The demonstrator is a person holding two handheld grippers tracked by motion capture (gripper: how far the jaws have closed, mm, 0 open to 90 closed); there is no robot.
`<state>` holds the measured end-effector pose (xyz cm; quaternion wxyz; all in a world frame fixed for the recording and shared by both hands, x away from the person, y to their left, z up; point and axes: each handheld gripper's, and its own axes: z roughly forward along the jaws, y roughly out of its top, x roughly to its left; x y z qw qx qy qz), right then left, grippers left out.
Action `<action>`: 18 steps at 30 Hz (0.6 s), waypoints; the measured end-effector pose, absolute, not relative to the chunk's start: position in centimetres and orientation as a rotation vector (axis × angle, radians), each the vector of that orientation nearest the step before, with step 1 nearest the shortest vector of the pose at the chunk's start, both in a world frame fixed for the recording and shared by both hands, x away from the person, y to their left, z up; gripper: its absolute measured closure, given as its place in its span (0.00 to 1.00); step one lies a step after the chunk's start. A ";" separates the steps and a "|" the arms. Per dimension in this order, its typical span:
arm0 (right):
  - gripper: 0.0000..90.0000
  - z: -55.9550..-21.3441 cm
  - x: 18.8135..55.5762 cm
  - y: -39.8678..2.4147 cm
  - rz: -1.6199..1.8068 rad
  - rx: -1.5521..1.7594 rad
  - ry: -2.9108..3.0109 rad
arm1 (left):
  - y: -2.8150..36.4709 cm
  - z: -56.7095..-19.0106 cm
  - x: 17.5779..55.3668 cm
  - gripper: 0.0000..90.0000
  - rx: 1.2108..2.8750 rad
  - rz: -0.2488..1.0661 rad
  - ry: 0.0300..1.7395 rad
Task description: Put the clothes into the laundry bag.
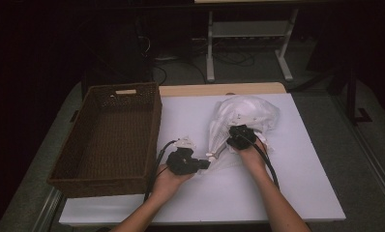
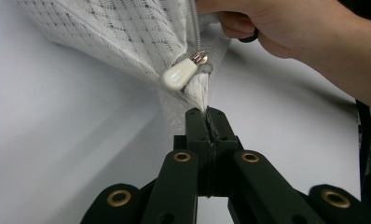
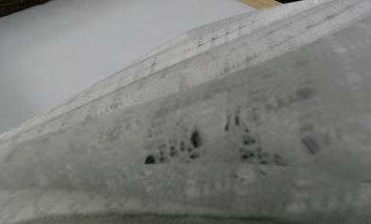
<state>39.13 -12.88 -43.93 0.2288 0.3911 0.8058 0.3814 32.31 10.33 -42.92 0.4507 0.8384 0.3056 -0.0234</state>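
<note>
Nearest us, our left hand-held gripper [image 2: 207, 122] is clamped shut on the corner of the white mesh laundry bag [image 1: 242, 118], just below the cream zipper pull [image 2: 178, 76]; the pull sits at that corner end of the zipper. Our right hand-held gripper [image 1: 239, 135] rests against the bag's middle; we cannot tell whether its jaws grip the mesh. The bag lies on the table [image 1: 302, 164], bulging with pale contents we cannot identify. Judgement: early stage, nothing transferred yet. Farther left, the brown wicker basket [image 1: 154, 121] stands empty.
</note>
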 end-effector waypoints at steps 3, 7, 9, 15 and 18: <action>0.75 -43.9 38.7 -13.0 1.075 1.048 2.252 | 10.6 -43.3 32.5 0.99 2.073 -0.057 0.770; 0.64 -43.7 37.3 -12.9 1.091 1.007 2.298 | 10.6 -43.5 32.7 0.99 2.072 -0.053 0.776; 0.62 -43.5 36.6 -12.9 1.082 0.978 2.324 | 10.7 -43.5 32.7 0.99 2.073 -0.052 0.776; 0.60 -42.6 35.0 -14.0 1.120 0.960 2.340 | 10.7 -43.5 32.7 0.99 2.068 -0.045 0.779; 0.56 -42.0 34.2 -14.7 1.157 0.965 2.372 | 10.8 -43.5 32.8 0.99 2.070 -0.046 0.780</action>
